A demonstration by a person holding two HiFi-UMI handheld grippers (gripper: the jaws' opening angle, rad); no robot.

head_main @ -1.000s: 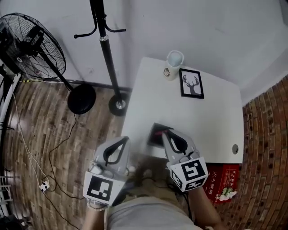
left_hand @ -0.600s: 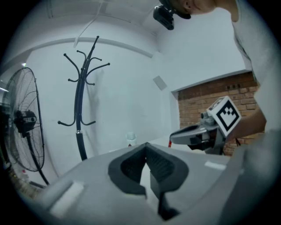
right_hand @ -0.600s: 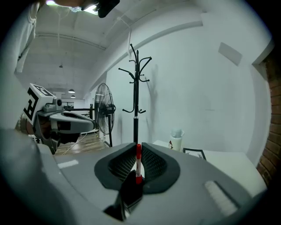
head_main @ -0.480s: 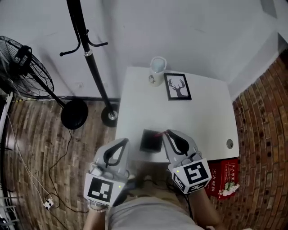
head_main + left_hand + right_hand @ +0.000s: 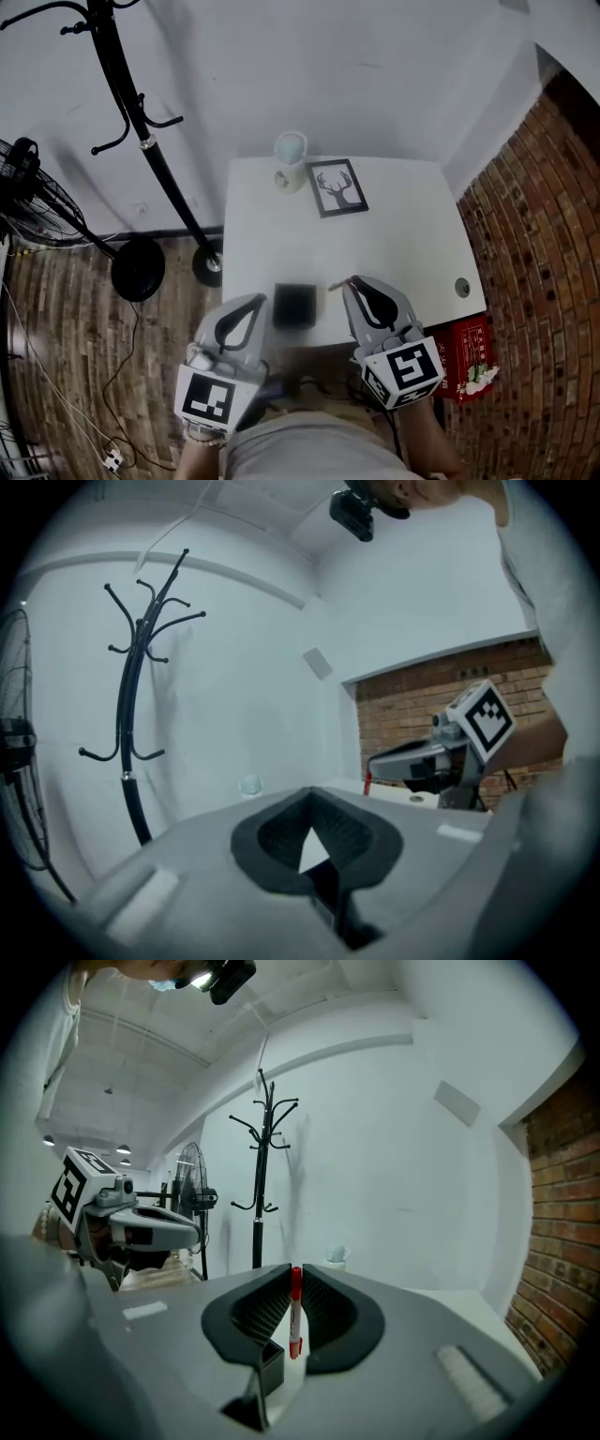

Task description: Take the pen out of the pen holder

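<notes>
The right gripper has its jaws closed down on a red pen, gripping it near its upper end. The pen stands upright between the two dark ribbed pads, and its lower part hangs free beneath the jaws. The black square pen holder sits on the white table, below these jaws and slightly to their left. In the head view it lies between the two grippers, clear of the pen. The pen's lower tip is beside the holder's rim in the right gripper view, and whether the two touch cannot be told there.

The left gripper hangs at the table's near edge, just left of the holder. Its jaws are drawn together at the tips, leaving only a small triangular gap behind them, and nothing sits between them.

Well ahead of both pairs of jaws, at the far edge of the table, a pale mug stands next to a framed deer picture. Off to the left of the left jaws a black coat stand rises from the wooden floor, with a fan further left. To the right of the right jaws, a red box sits on the floor by the brick wall.
</notes>
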